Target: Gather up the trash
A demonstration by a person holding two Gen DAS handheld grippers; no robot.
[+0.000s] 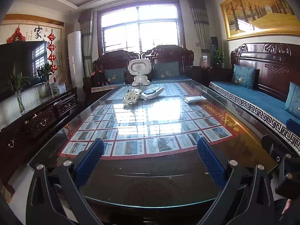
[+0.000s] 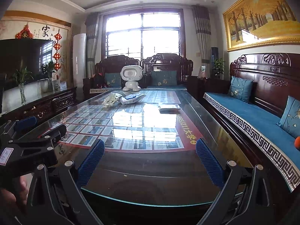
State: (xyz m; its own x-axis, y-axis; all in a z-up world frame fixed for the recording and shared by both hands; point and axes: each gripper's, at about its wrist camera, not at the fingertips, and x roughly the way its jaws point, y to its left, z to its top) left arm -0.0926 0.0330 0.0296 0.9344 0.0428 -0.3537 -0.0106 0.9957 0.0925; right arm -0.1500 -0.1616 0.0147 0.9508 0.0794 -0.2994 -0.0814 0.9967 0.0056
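Both hand-held grippers hang at the near end of the glass-topped worktop (image 1: 234, 101), side by side. Left hand-held gripper (image 1: 150, 150) has its blue fingers spread wide w/ nothing between them; right hand-held gripper (image 2: 150, 150) the same, wide & empty. Trash sits well apart from both, toward the far end: a crumpled white wrapper w/ dark spots (image 1: 131, 96), just right of it and about touching a flatter white packet w/ blue dots (image 1: 152, 92), & further right, on its own, a flat whitish pack (image 1: 194, 99). A white toy robot (image 1: 139, 71) stands at the far edge behind the wrappers; prob. not trash, leave it. No bin or bag shows in either view, so can't tell where the stuff is meant to go. Whether other bits were on the worktop can't be judged; these three lie there now. To do the pick well, imo: carry one gripper low along the glass toward the crumpled wrapper, fingers kept wide, straddle its bulk rather than a loose flap, close gently since it'll crush & slip. The flat packs are harder: thin on slick glass, so come in at a shallow angle & catch an edge, or nudge one toward the rim. Strong window glare on the glass hides edges, so go slow near it. Left gripper is better lined up w/ the wrappers, right w/ the flat pack.
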